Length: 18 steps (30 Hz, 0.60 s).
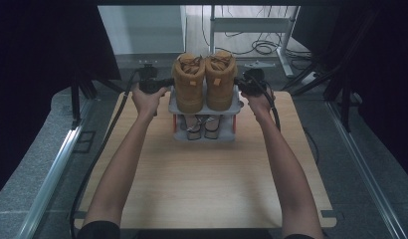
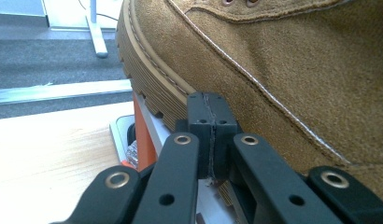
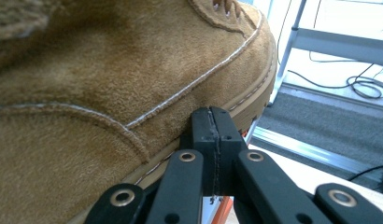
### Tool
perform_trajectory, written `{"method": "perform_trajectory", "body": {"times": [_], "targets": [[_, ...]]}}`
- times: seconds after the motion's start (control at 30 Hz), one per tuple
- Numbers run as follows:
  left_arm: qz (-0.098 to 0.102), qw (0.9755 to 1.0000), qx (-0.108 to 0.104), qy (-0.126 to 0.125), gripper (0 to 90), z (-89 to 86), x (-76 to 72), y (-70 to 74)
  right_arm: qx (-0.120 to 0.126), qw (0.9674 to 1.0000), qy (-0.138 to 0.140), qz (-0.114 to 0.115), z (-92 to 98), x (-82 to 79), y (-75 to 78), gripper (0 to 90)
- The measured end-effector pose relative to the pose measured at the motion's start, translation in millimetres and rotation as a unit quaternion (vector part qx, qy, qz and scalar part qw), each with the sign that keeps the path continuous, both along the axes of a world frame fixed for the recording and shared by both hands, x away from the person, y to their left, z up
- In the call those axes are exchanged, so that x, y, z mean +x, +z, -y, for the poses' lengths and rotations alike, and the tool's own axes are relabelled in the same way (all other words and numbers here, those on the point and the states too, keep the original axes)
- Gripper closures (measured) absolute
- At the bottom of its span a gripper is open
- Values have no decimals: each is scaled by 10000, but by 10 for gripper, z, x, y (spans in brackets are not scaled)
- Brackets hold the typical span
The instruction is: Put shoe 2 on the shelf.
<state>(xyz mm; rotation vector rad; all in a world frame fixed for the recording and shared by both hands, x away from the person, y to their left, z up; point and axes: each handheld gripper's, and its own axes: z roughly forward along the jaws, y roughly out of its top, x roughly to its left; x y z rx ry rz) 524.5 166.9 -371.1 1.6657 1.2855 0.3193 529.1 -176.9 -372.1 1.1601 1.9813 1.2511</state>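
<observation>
Closed jaws flank the boots (image 1: 204,82) from outside.

Both boots (image 1: 204,82) are tan, matt, napped suede with ridged rubbery soles. The left hand-held gripper (image 2: 211,135) looks like matt black plastic with brass-coloured rivets. The worktop (image 1: 207,184) is pale smooth wood grain.
</observation>
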Motion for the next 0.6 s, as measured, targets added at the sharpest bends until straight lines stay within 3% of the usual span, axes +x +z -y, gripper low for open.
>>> {"method": "perform_trajectory", "body": {"times": [0.53,0.6], "targets": [[93,9998,135,65,900,62,4,-10,9,9999,95,44,-23,16,-30,897],[184,9998,9,59,894,37,-25,5,45,9999,65,67,-10,-6,-29,896]]}}
